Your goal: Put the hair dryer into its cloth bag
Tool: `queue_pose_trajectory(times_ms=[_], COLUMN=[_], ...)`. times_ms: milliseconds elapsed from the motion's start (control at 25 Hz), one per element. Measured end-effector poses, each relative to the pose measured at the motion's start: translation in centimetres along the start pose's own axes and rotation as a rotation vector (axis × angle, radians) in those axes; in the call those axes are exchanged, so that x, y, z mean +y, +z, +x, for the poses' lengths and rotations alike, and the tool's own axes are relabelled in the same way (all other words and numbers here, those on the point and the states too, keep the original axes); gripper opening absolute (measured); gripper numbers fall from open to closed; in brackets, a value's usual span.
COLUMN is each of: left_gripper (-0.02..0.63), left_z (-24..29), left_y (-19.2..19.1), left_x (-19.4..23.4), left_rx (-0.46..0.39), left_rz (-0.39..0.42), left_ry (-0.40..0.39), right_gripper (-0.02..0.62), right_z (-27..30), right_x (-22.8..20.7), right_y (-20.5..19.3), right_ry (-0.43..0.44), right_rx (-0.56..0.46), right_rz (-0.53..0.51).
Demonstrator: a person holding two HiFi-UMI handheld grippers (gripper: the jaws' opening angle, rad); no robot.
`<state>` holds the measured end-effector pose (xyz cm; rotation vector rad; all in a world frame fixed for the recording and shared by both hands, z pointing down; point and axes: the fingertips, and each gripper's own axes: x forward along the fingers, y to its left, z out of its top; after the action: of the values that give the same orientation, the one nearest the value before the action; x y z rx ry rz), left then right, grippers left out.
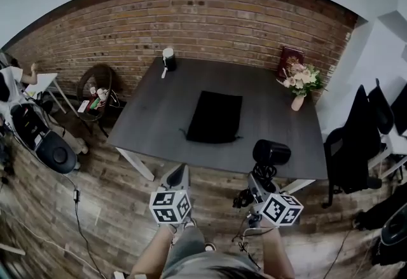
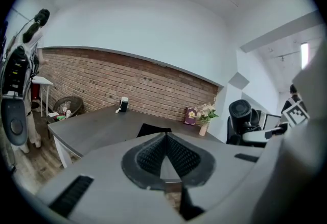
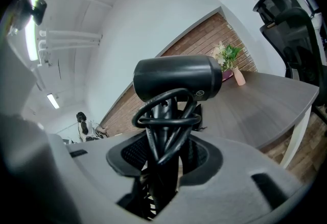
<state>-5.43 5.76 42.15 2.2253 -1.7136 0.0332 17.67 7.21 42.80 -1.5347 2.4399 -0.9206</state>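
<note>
A black cloth bag (image 1: pixel 215 117) lies flat in the middle of the dark grey table (image 1: pixel 159 100); its far end shows in the left gripper view (image 2: pixel 153 129). My right gripper (image 1: pixel 259 190) is shut on the handle of a black hair dryer (image 1: pixel 271 153), held upright with its cord looped around the handle (image 3: pixel 166 126), just short of the table's near right edge. My left gripper (image 1: pixel 178 177) is shut and holds nothing (image 2: pixel 164 152), in front of the table's near edge, left of the dryer.
A black-and-white cup (image 1: pixel 168 58) stands at the table's far edge. A vase of flowers (image 1: pixel 300 84) and a dark red book (image 1: pixel 289 60) sit at the far right. Black office chairs (image 1: pixel 356 138) stand right of the table, a wicker basket (image 1: pixel 96 88) to its left.
</note>
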Motion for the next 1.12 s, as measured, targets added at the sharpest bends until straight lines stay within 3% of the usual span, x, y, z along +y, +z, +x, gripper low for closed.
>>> queue_pose_trajectory(times_ms=[280, 840, 1120], left_gripper=[0.008, 0.008, 0.007], left_z=[6.2, 21.9, 26.7], left_y=[1.3, 9.8, 9.9], left_x=[2.2, 8.9, 11.2], left_rx=[0.012, 0.005, 0.06], left_rz=[0.007, 0.036, 0.042], left_ry=[-0.044, -0.199, -0.236], right_gripper=[0.155, 0.155, 0.155], right_z=[5.2, 18.7, 22.6], right_x=[-1.7, -2.1, -2.5], right_y=[1.7, 9.2, 9.8], right_ry=[-0.041, -0.154, -0.205], right_rx=[-0.027, -0.131, -0.118], right_rz=[0.017, 0.034, 0.04])
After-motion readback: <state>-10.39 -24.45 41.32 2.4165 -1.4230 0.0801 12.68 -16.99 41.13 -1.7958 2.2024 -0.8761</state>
